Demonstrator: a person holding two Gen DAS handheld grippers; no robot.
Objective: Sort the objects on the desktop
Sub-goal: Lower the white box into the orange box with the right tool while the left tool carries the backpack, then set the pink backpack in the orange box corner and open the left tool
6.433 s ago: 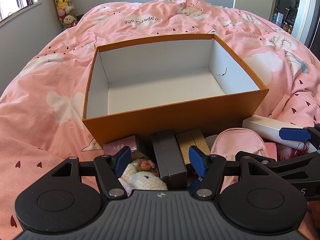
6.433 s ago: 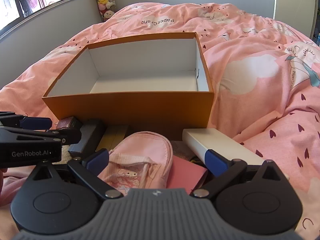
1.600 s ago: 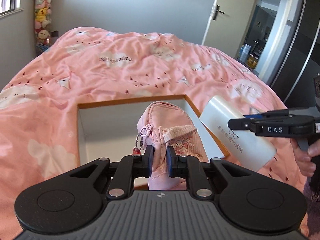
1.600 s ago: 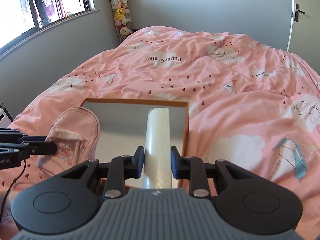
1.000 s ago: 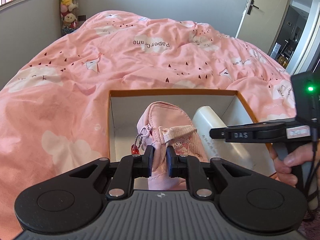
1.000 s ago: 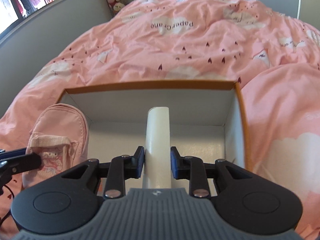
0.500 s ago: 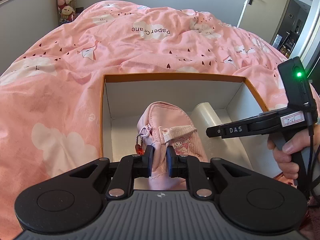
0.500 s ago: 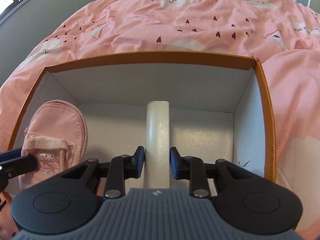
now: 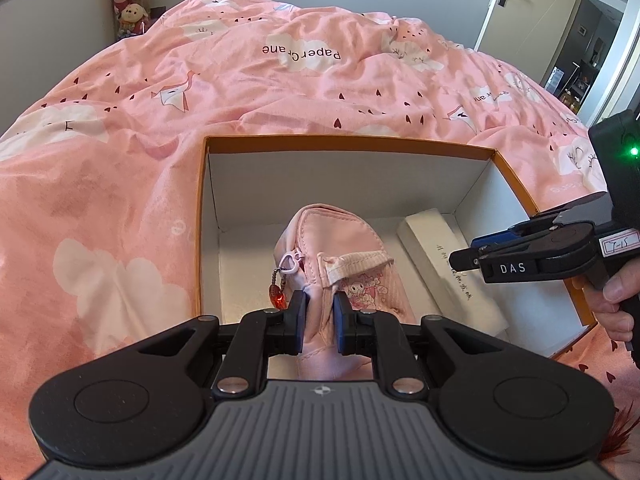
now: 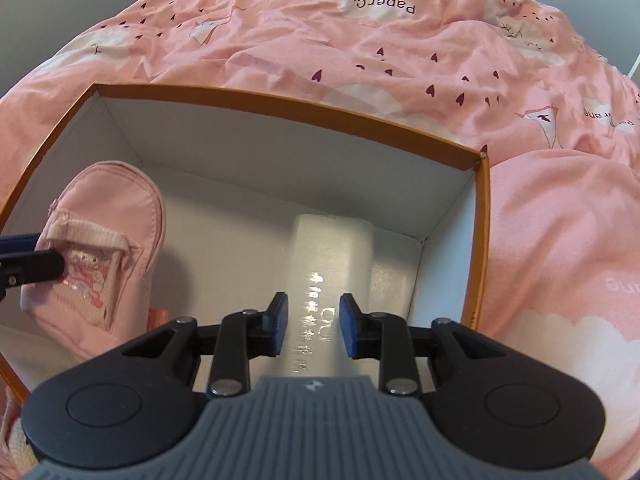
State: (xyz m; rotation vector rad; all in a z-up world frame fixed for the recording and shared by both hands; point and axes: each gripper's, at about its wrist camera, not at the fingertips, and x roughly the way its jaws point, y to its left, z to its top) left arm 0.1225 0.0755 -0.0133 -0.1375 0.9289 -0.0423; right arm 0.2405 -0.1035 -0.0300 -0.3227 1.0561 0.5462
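Starting at my far left, plush toys [image 9: 130, 0] are stacked in the corner of the room, and the pink bedspread [image 9: 120, 160] runs across under everything. On it sits the orange box [image 9: 348, 143], open-topped and white inside. My left gripper [image 9: 320, 300] is squeezed tight on the near end of the pink pouch [image 9: 340, 248], with the fabric bunched between the pads. The pouch reaches forward and down into the left half of the box. Whether its far end rests on the floor I cannot tell. A small red charm [image 9: 277, 300] dangles from its zipper, just beside my left pad.

Further right, the long white case [image 9: 428, 236] lies lengthwise in the right half of the box, near the right wall and apart from the pouch. My right gripper [image 10: 313, 308] is angled down over it. Its jaws are partly closed and clamped on the case's near end, with printed lettering showing between the pads. At the far right edge, a hand [image 9: 618, 300] wraps that gripper's handle.
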